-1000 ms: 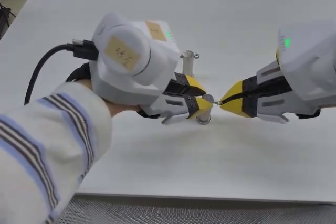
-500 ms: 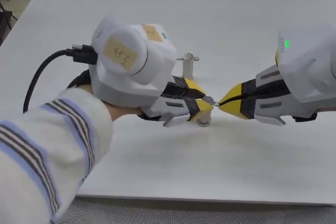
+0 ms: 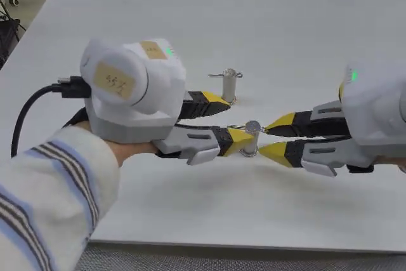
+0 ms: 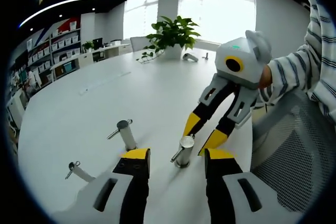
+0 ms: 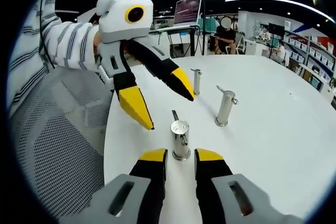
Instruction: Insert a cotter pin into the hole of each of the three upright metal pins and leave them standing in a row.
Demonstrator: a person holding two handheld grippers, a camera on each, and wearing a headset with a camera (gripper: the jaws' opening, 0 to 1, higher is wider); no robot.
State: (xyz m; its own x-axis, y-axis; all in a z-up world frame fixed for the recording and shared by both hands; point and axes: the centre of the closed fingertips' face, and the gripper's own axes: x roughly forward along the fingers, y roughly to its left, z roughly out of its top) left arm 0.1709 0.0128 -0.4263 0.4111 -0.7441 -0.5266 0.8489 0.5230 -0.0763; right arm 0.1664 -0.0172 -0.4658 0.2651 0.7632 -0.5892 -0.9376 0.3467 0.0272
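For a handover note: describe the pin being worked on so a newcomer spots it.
On the white table, the left gripper and right gripper face each other. The metal pin stands between their tips, nearer the person than the other two pins.

my head camera sat above the near edge of the white table (image 3: pixel 190 207), looking forward and down, close over both tools. the camera on my left gripper (image 3: pixel 235 120) looked low along its own jaws, across the tabletop toward a window (image 4: pixel 218 3) and a plant (image 4: pixel 173 32), with the nearest pin (image 4: pixel 184 150) just ahead of the tips. the camera on my right gripper (image 3: pixel 268 138) looked the opposite way, equally low and close, toward a screen (image 5: pixel 188 8). the two gripper views faced each other, so each caught the other tool. all three views shared that nearest pin and the pin behind it (image 3: pixel 229 85).
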